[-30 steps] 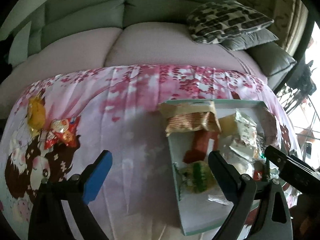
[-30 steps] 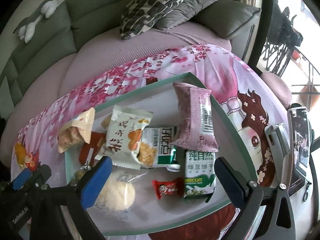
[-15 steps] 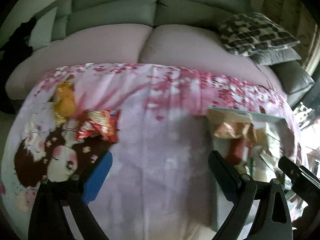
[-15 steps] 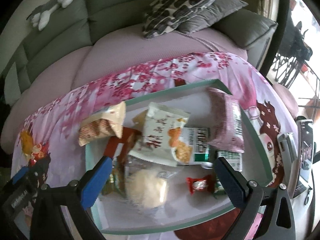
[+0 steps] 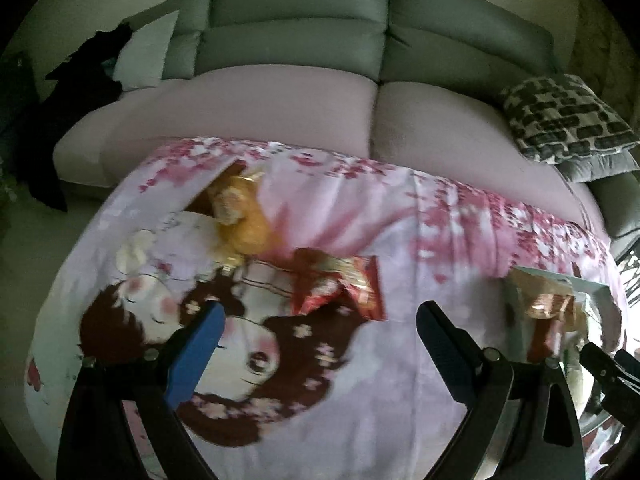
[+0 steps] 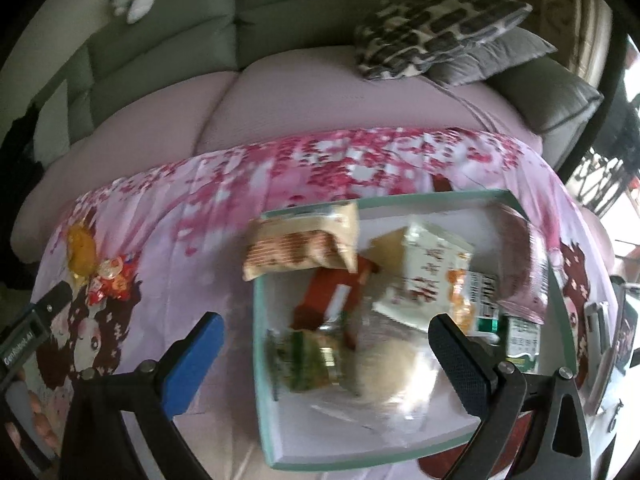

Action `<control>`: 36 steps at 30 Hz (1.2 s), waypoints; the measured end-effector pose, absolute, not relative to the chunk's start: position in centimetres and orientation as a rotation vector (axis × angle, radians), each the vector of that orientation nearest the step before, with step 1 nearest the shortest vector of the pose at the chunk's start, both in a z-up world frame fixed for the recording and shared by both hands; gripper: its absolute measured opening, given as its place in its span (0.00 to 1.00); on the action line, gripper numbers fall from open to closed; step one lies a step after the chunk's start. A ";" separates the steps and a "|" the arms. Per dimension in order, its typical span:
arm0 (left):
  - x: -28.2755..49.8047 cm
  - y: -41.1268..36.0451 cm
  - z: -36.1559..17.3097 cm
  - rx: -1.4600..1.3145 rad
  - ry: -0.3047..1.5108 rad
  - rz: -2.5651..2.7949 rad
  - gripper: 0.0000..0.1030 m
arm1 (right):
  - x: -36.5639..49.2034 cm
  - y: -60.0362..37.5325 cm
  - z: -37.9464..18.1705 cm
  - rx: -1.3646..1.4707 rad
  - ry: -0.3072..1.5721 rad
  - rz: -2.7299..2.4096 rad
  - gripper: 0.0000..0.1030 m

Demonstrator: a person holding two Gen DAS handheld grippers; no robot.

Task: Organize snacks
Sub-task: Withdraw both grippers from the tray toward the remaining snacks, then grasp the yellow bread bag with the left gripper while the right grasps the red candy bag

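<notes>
My left gripper [image 5: 318,322] spread wide, empty, near red snack packet [image 5: 340,286]. Judgement: straddle it flat, pinch mid-wrapper, avoid cloth. Right gripper [image 6: 326,342] wide over tray [image 6: 264,380].

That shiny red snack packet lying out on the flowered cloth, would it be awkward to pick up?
The red packet looks like thin crinkled foil, so it would probably flex and crackle rather than stay stiff. Its glossy surface may be a bit slippery. It lies flat on soft cloth, so pushing would likely slide it, not roll it.
</notes>
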State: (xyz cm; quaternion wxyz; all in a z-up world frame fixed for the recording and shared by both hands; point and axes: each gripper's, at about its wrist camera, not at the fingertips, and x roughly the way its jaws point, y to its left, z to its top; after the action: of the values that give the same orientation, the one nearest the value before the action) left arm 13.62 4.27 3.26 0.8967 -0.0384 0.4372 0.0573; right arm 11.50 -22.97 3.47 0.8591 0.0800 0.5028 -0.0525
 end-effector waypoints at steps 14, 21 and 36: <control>12.5 13.2 2.6 -0.146 0.879 0.239 0.94 | 13.7 -13.2 3.1 0.084 1.076 0.069 1.00; 12.4 17.1 1.1 -0.201 0.903 0.275 0.94 | 15.2 -8.4 2.4 0.094 1.090 0.166 1.00; 17.4 20.5 -1.3 -0.413 0.941 0.101 0.95 | 20.5 -2.9 -1.1 0.182 1.134 0.271 1.00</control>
State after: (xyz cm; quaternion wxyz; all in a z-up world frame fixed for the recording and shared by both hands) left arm 17.39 20.45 -1.30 0.8697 -0.1974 0.4497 0.0483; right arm 20.54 -2.87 -1.07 0.8309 0.0857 0.5347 0.1277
